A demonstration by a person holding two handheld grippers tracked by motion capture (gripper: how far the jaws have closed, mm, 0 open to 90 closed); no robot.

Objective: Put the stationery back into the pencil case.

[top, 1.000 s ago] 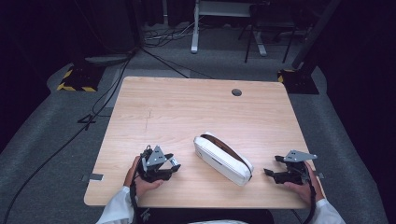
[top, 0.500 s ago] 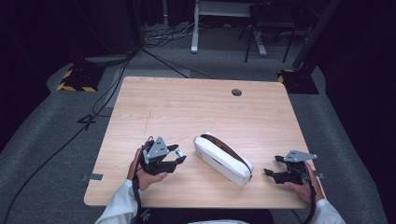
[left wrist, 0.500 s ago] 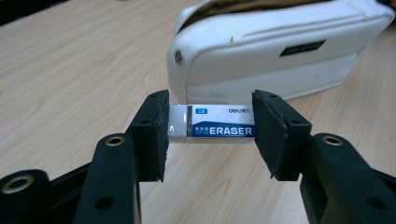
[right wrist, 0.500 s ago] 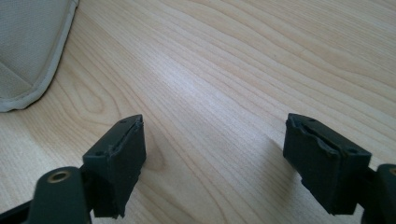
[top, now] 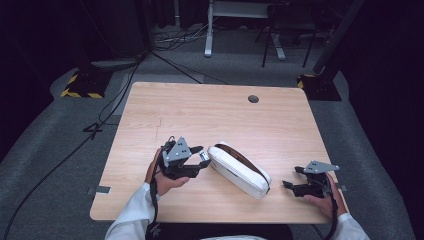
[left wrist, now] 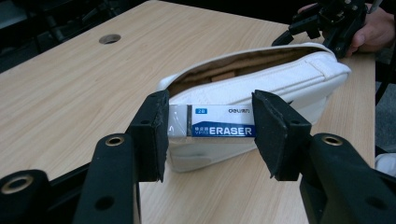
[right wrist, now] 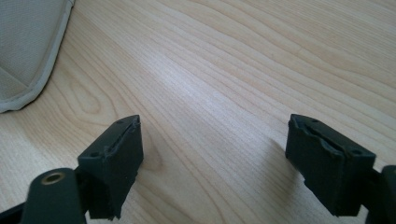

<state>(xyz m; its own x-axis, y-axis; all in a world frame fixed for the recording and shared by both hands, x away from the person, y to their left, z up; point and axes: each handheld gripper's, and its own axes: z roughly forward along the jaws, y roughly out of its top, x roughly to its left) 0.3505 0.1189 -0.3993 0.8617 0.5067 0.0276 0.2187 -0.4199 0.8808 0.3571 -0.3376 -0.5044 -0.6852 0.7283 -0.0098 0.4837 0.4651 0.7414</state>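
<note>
Left gripper (left wrist: 210,128) is clamped on an eraser (left wrist: 212,126) right by the open pouch (top: 239,170); right gripper (right wrist: 212,158) gapes wide over the desk (top: 210,112).

Over the past second the left tool (top: 200,159), gripping a white rectangular eraser in a blue-and-white sleeve (left wrist: 212,126) by its ends, has moved from lower left of centre in the high view rightward and slightly up the frame, closing on the near end of the white zip-top fabric pouch (top: 240,171).
</note>
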